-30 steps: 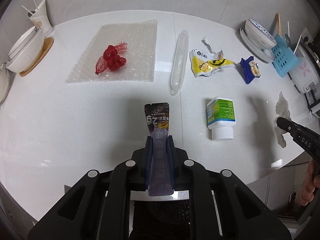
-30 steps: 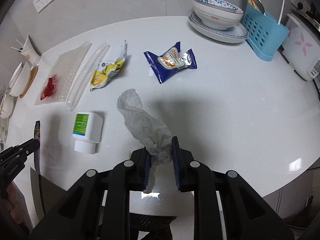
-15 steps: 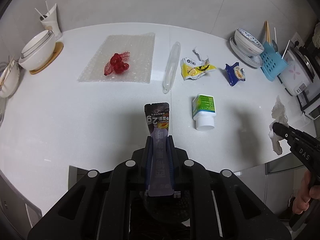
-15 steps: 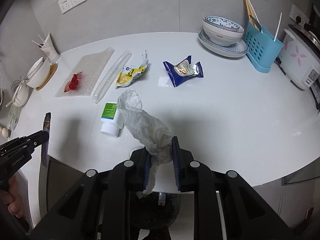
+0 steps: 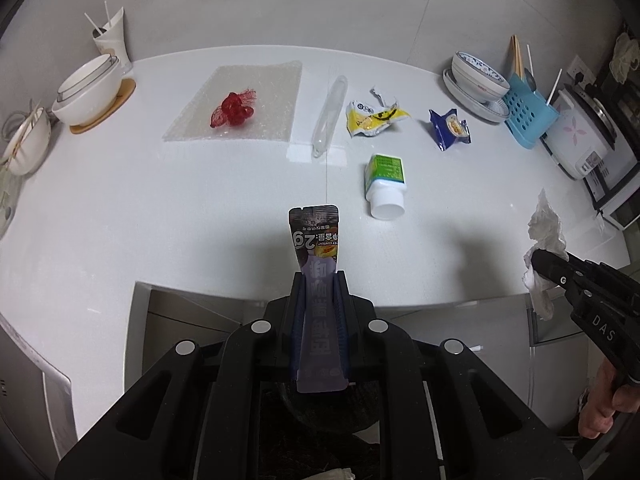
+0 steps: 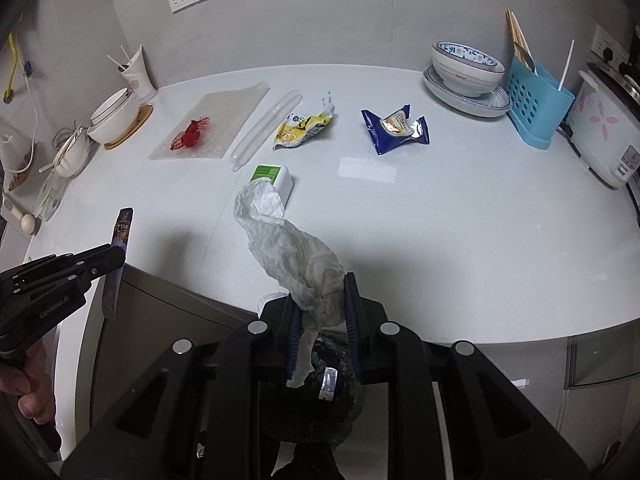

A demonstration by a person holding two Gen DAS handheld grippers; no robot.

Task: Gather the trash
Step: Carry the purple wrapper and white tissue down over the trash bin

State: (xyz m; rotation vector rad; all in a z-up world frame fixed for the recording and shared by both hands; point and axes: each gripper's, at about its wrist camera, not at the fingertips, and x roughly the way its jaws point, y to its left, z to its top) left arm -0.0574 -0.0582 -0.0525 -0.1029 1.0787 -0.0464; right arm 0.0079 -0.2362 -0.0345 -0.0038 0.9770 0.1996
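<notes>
A white counter (image 5: 120, 208) fills both views, and its front edge runs under the two grippers. At the back of it, in order of size: a sheet of bubble wrap (image 5: 256, 80) with a wad of red netting (image 5: 233, 110) on it, a long clear plastic sleeve (image 5: 329, 110) just beside the sheet, a yellow snack wrapper (image 5: 372, 118), a blue snack wrapper (image 5: 448, 130) and, nearer the front, a white bottle with a green label (image 5: 385, 178) lying on its side. The left gripper (image 5: 320, 276) is clamped tight on a dark purple sachet (image 5: 316, 236), which sticks up past the fingers out in front of the counter edge. The right gripper (image 6: 320, 280) is pinched on a crumpled white tissue (image 6: 280, 236), held clear of the counter, one end hanging down between the jaws
</notes>
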